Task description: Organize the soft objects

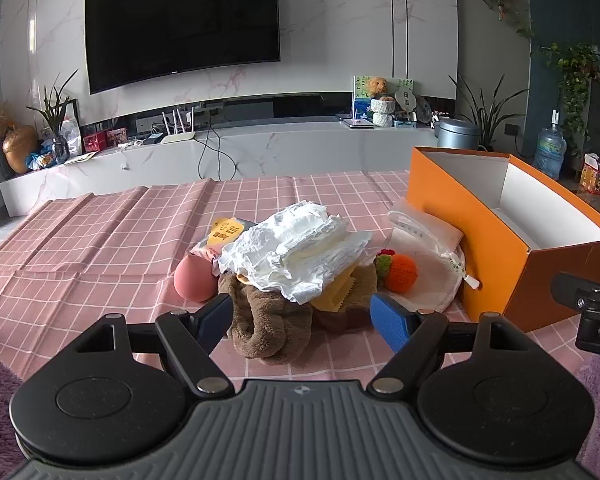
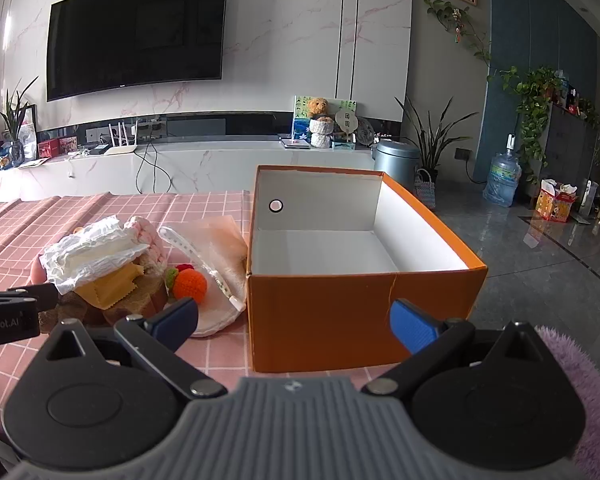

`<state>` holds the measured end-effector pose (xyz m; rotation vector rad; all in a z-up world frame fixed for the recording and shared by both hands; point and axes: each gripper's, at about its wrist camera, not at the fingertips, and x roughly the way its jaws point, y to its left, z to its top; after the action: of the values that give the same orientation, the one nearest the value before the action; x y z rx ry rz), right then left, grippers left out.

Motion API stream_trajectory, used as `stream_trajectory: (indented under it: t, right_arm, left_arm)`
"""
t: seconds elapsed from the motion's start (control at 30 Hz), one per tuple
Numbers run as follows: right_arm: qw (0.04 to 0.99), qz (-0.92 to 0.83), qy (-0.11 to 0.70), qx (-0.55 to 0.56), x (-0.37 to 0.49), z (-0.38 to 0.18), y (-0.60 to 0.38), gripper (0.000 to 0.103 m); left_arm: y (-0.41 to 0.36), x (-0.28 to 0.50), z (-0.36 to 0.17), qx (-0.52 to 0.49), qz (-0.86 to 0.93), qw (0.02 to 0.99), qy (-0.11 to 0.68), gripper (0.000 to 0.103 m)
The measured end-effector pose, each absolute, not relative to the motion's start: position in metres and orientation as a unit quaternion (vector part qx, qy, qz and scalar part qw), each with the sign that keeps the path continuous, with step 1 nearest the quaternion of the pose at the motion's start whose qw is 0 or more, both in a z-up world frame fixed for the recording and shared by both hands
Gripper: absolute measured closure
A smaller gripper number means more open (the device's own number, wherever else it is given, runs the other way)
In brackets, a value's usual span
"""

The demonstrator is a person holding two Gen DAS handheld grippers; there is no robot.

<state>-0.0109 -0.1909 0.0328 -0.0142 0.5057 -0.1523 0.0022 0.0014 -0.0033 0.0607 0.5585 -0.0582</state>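
Note:
A heap of soft things lies on the pink checked tablecloth (image 1: 80,248). A crumpled white diaper (image 1: 296,248) tops it, over a yellow cloth (image 1: 334,296) and a brown plush towel (image 1: 272,328). A pink ball (image 1: 192,278) is at its left, a crocheted orange fruit (image 1: 400,274) and a white bagged cloth (image 1: 428,240) at its right. My left gripper (image 1: 304,320) is open, its fingers either side of the brown towel's near end. My right gripper (image 2: 296,322) is open and empty in front of the empty orange box (image 2: 364,312). The heap shows at the left in the right wrist view (image 2: 100,256).
The orange box (image 1: 496,236) stands at the table's right edge, open on top. A purple fluffy fabric (image 2: 580,380) lies at the near right. Behind the table are a TV wall (image 1: 180,24), a low marble shelf, plants and a water bottle (image 2: 502,182).

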Motion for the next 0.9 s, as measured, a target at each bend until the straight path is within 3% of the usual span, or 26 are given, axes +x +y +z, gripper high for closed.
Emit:
stream_trajectory:
  t: [0.9]
  right_arm:
    - [0.964, -0.070, 0.255, -0.015, -0.0083, 0.0334, -0.1873, 0.003]
  left_arm:
    - [0.0022, 0.0038, -0.0045, 0.031, -0.026, 0.959, 0.279, 0.011]
